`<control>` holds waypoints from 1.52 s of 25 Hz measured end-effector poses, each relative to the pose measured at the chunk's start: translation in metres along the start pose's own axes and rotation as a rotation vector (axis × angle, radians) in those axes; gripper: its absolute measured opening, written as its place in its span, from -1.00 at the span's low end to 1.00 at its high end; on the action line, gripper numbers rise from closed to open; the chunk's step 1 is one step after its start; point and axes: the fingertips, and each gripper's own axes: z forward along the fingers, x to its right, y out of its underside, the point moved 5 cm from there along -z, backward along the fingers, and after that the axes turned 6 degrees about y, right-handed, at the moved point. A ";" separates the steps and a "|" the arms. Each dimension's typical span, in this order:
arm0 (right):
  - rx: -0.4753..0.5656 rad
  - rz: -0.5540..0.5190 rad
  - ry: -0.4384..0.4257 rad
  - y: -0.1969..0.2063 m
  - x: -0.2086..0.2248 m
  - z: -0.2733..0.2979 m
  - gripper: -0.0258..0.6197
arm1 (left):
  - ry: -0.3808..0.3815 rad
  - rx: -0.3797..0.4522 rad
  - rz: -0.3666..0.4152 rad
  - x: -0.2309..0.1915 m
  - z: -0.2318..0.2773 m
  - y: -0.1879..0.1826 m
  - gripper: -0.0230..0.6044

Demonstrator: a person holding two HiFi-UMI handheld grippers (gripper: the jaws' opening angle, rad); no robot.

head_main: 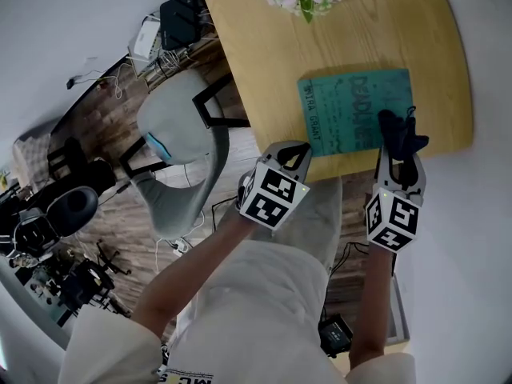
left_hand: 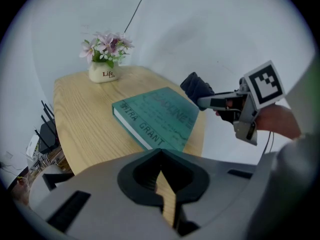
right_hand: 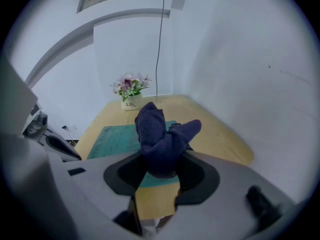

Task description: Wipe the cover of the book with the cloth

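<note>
Holding the cloth [right_hand: 162, 136] bunched between its jaws, our right hand-held gripper [head_main: 398, 149] hangs over the near right corner of the book [head_main: 352, 110]. The dark blue fabric sticks out ahead of the jaws in 2 lumps. From these views we cannot tell whether it already touches the cover or sits just above it.

The teal book lies flat on the desk [head_main: 264, 54], close to the edge nearest us, with its spine toward our left. Our left hand-held gripper [head_main: 292, 154] has its jaws together with nothing between them. It sits at the desk's near edge, beside the book's spine corner but not on it. A small flower pot [left_hand: 102, 74] stands well apart at the far end.

We judge that the wiping is at its very start, and several things could go wrong:

- **Book sliding:** Nothing pins the book. A stroke that drags toward us could push it over the near edge, and a hard push away could skate it across the wood.
- **Patchy wiping:** The cloth is a tight wad, so only a small patch would meet the cover and leave strips unwiped.
- **Scraped cover:** Pressing too low could bring the jaw tips down onto the cover.
- **Lost cloth:** Friction could tug the wad out of the jaws.
</note>
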 end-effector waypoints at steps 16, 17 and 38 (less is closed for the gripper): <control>-0.088 -0.062 0.119 -0.008 0.042 0.057 -0.38 | 0.021 -0.007 -0.032 0.000 0.008 0.006 -0.89; -0.092 -0.081 0.123 -0.008 0.040 0.058 -0.38 | 0.017 -0.003 -0.027 0.000 0.008 0.007 -0.89; -0.070 -0.243 -0.124 -0.002 -0.080 0.032 -0.38 | 0.052 0.028 -0.034 -0.002 0.008 0.009 -0.89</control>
